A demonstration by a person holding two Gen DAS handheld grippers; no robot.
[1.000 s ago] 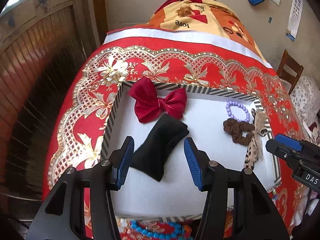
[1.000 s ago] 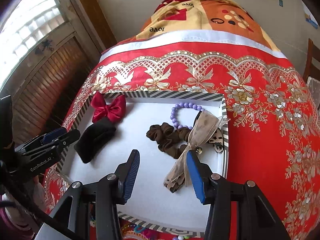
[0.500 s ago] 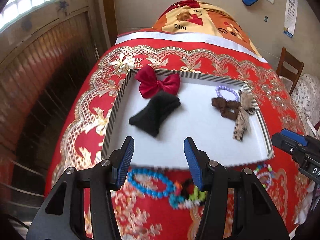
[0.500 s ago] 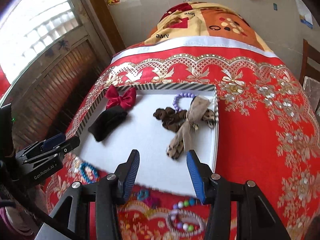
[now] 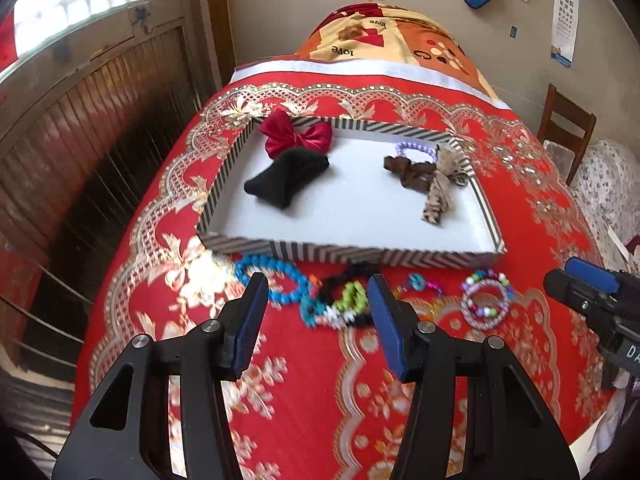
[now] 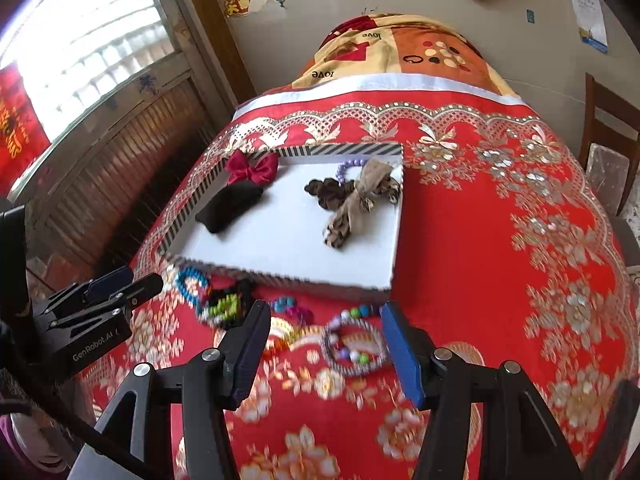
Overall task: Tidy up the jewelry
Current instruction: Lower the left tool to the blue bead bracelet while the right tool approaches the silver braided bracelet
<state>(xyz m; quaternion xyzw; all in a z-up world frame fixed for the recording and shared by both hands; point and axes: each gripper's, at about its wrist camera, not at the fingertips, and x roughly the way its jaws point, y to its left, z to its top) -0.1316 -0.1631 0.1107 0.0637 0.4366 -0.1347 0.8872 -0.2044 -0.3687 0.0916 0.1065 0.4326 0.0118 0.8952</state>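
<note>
A striped-rim white tray (image 5: 352, 254) (image 6: 280, 276) holds a red bow (image 5: 298, 136), a black bow (image 5: 286, 178), a purple bead bracelet (image 5: 414, 148), a brown scrunchie (image 5: 408, 170) and a leopard ribbon (image 5: 438, 196). In front of the tray lie a blue bead bracelet (image 5: 276, 284) (image 6: 190, 284), a black-green beaded piece (image 5: 348, 300) (image 6: 224, 306), small blue and pink pieces (image 5: 418, 282) and a striped multicolour bracelet (image 5: 484, 306) (image 6: 354, 346). My left gripper (image 5: 318, 318) is open, above the beaded pieces. My right gripper (image 6: 324, 346) is open around the striped bracelet.
A red and gold embroidered cloth (image 5: 304, 420) covers the table. A folded orange blanket (image 5: 380, 40) lies at the far end. A wooden chair (image 5: 568, 120) stands at the right. A wooden-panelled wall with window (image 5: 80, 80) runs along the left.
Both grippers have pulled back from over the tray toward the near side. The loose bracelets in front of the tray have come into view. Both grippers stay open.
</note>
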